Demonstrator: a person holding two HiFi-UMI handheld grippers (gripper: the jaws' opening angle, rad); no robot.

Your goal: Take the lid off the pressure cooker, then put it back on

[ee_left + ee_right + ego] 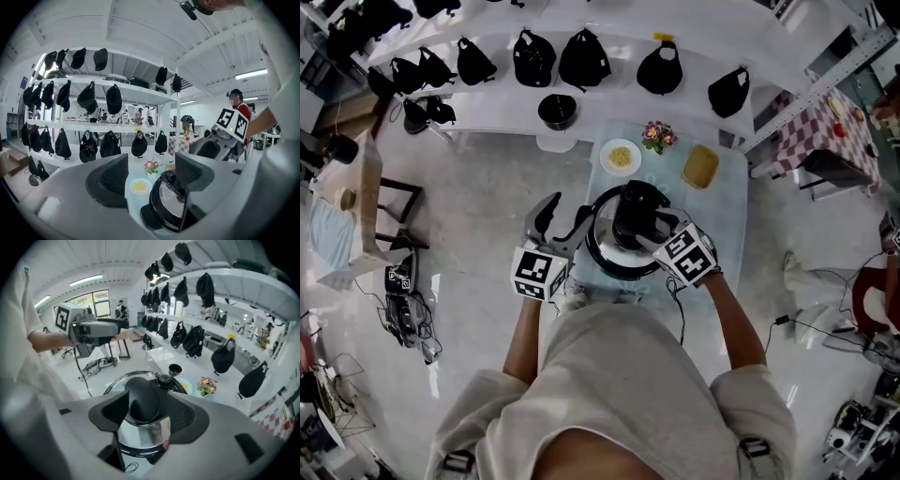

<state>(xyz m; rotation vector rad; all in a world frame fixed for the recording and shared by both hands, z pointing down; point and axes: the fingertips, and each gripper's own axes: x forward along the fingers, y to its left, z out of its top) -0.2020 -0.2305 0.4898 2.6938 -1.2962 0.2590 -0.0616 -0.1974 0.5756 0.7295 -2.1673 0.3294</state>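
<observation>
The steel pressure cooker (602, 251) stands on a small glass table (728, 180) with its lid (140, 439) on. A black handle (143, 399) runs across the lid. My right gripper (145, 411) reaches down over it from the right, with one pad on each side of the handle, shut on it; it also shows in the head view (652, 229). My left gripper (565, 221) hangs at the cooker's left side, open with nothing between its fingers. Through its jaws (150, 176) the cooker (169, 206) shows lower right, apart from the pads.
On the table behind the cooker are a white plate (620, 157) with yellow food, a small pot of flowers (657, 136) and a yellow block (700, 166). A black bowl (557, 111) and several black bags sit on the white shelf beyond. Cables lie on the floor left.
</observation>
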